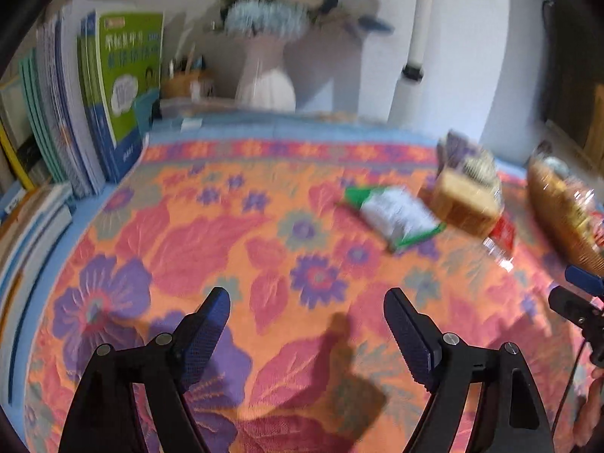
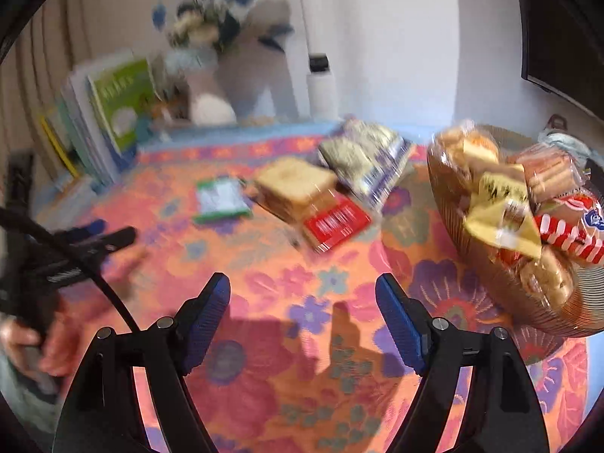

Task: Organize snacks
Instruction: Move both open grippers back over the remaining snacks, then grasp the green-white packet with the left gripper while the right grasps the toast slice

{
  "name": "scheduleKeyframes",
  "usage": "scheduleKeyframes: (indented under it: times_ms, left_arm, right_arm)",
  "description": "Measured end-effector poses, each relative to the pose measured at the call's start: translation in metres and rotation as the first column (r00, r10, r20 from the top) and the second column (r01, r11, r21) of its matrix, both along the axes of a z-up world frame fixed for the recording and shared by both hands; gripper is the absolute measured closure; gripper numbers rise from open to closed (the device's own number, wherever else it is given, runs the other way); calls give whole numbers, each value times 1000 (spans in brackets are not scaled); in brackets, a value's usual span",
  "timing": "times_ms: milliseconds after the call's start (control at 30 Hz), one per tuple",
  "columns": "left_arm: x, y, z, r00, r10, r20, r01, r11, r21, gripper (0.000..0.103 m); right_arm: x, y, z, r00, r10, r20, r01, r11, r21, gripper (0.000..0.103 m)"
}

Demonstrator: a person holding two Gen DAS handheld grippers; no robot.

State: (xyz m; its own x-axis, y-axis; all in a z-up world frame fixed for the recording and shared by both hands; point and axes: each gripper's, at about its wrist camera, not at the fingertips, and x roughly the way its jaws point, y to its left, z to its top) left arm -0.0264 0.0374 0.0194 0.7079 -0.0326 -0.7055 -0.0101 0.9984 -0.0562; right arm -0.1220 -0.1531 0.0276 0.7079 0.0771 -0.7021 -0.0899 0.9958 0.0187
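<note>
Through the left wrist camera, my left tongs (image 1: 305, 317) hang spread and empty over the flowered desk (image 1: 196, 241); a green packet (image 1: 392, 215), a bread pack (image 1: 466, 200) and a purple bag (image 1: 458, 147) lie loose ahead, books (image 1: 94, 105) walling the left edge. Through the right wrist camera, my right tongs (image 2: 304, 302) are spread too, gripping nothing, and the basket (image 2: 453, 204) at right already holds several snacks. I judge three packs remain, with open cloth between tongs and packs.
</note>
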Motion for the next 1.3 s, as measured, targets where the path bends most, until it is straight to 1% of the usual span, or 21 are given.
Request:
scheduleKeyframes:
  times_ms: [33, 67, 200, 333, 433, 533, 600, 633, 667, 700, 733, 800, 900, 967, 1033, 1100, 1200, 1267, 1300]
  left_arm:
    - [0, -1, 1, 1000, -4, 13, 4, 1000, 1, 22]
    - [-1, -1, 2, 1000, -2, 25, 2, 1000, 2, 21]
    - [1, -7, -3, 1000, -1, -6, 1, 999, 35, 21]
    - [-1, -12, -2, 1000, -2, 7, 2, 997, 71, 21]
    - [0, -15, -4, 1000, 6, -3, -6, 994, 106, 21]
    - [1, -17, -5, 1000, -3, -15, 5, 993, 120, 21]
    - [1, -17, -4, 999, 1, -37, 4, 993, 118, 21]
    - [0, -15, -2, 998, 2, -57, 3, 995, 100, 21]
    - [-2, -14, 2, 997, -8, -77, 13, 998, 63, 21]
    - [-4, -13, 6, 996, -24, -87, 26, 999, 21, 21]
    - [-6, -10, 14, 995, -46, -91, 42, 998, -46, 21]
    - [-2, -9, 27, 993, -58, -100, 47, 993, -108, 21]
    - [18, -18, 46, 987, -94, -126, 69, 979, -192, 21]
    - [35, -27, 48, 986, -105, -128, 75, 973, -218, 21]
    - [55, -39, 42, 985, -103, -138, 70, 972, -223, 21]
    - [76, -48, 29, 983, -107, -150, 67, 967, -247, 21]
    - [96, -54, 15, 980, -115, -160, 69, 961, -266, 21]
    - [105, -61, 8, 978, -124, -169, 78, 964, -254, 21]
    - [108, -64, 5, 978, -122, -169, 80, 968, -236, 21]
  right_arm:
    - [3, 0, -9, 1000, -4, -27, 4, 1000, -12, 24]
    - [6, -1, -11, 999, -1, -51, 1, 1000, -6, 24]
    - [9, -8, -14, 997, -7, -72, 9, 1000, 21, 24]
    - [9, -11, -16, 996, 2, -92, 2, 999, 44, 23]
    - [11, -11, -18, 995, -5, -103, 9, 999, 42, 23]
    - [11, -11, -18, 994, -8, -105, 13, 999, 46, 23]
    - [11, -13, -18, 994, -13, -112, 19, 998, 54, 23]
    - [10, -15, -19, 992, -23, -121, 30, 998, 56, 23]
    - [10, -17, -21, 989, -43, -139, 51, 997, 54, 23]
    - [10, -19, -24, 984, -64, -164, 74, 996, 52, 23]
    - [8, -21, -26, 980, -73, -185, 85, 995, 57, 23]
    - [0, -22, -24, 981, -59, -187, 74, 994, 74, 23]
    - [-5, -20, -18, 975, -6, -224, 30, 994, 103, 23]
    - [-4, -20, -3, 978, 9, -211, 19, 991, 131, 23]
    - [4, -19, 16, 984, 22, -175, 5, 988, 153, 23]
    - [15, -18, 28, 989, 21, -149, 0, 990, 138, 23]
    - [31, -14, 35, 995, -1, -104, 11, 995, 97, 23]
    - [39, -12, 35, 997, 2, -78, 5, 996, 88, 23]
    - [45, -12, 33, 997, -2, -72, 8, 996, 85, 23]
